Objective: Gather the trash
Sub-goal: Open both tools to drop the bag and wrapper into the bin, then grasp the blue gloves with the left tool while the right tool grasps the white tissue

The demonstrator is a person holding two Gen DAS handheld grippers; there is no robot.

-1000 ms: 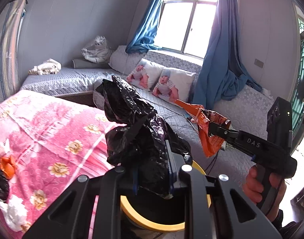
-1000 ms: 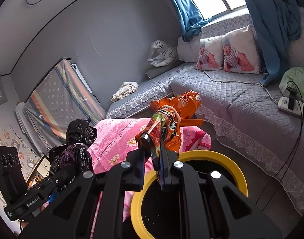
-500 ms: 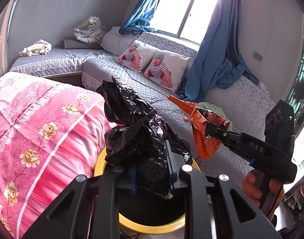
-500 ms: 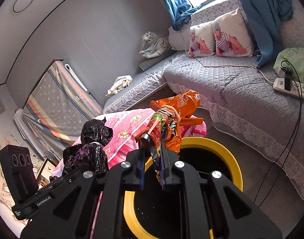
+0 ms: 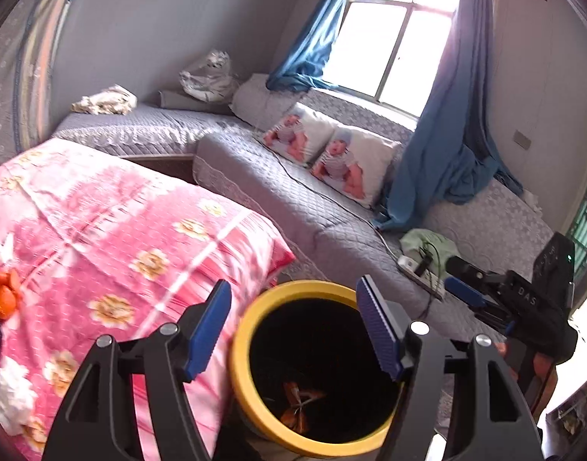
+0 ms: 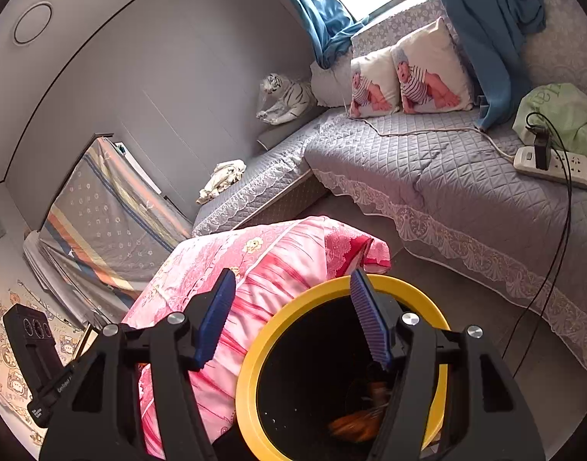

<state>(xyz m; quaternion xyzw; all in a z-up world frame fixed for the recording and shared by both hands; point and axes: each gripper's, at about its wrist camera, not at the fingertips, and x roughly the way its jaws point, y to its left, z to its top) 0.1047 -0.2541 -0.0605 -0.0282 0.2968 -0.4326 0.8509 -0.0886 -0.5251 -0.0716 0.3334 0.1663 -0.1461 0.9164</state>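
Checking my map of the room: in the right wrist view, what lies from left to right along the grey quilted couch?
Crumpled cloth → toy tiger → two baby-print pillows → green bag, with the power strip just in front of it.

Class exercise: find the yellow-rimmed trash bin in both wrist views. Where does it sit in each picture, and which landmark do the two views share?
Left wrist: the yellow-rimmed trash bin sits bottom centre, below the open gripper.
Right wrist: bottom centre-right, beside the pink floral quilt.
Shared landmark: the baby-print cushions on the grey couch.
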